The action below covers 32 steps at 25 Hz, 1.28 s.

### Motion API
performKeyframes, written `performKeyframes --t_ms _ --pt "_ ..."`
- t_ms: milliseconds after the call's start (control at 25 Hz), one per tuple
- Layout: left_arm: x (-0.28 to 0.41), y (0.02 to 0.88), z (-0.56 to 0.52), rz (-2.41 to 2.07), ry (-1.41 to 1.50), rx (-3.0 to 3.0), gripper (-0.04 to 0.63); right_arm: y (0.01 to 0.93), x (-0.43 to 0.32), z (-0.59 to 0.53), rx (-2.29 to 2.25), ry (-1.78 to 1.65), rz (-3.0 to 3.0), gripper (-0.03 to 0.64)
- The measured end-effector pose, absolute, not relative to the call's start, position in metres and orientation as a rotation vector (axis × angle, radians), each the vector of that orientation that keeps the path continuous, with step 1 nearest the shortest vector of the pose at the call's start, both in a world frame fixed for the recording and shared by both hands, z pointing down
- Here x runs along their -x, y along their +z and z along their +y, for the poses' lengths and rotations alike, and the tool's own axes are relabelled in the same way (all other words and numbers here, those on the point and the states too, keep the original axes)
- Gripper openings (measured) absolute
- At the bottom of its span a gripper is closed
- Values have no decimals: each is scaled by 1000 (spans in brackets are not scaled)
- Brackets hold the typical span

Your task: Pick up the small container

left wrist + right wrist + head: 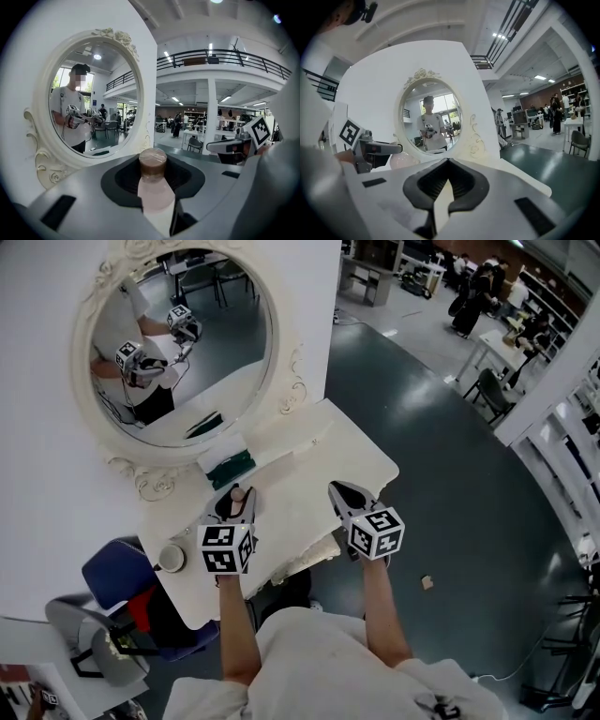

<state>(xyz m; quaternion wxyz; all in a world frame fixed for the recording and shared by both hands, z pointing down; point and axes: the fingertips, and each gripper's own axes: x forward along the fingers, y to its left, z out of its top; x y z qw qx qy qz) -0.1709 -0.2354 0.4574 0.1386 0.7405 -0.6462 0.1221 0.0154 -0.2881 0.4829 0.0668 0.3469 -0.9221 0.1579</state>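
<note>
So the left gripper is pinching the small container, a pale pinkish bottle with a brown cap. The jaws sit on the body just under the cap. It's over the white table, in front of the round mirror. The right gripper is pressed together with nothing in it, hovering just beside.

My tip for this bit: lift straight up and hold the bottle upright. The grip looks high on a smooth round body, so it could swing or slip.

What I can't make out: the bottle's bottom is cut off in the left gripper view and covered in the head view, so no idea if it's clear of the table.
</note>
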Motion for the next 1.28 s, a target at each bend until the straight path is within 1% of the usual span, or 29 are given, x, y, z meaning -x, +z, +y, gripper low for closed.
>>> performKeyframes --t_ms 1280 --pt "144 472 -217 -1764 340 -2208 148 499 -28 -262 -1026 513 -2762 15"
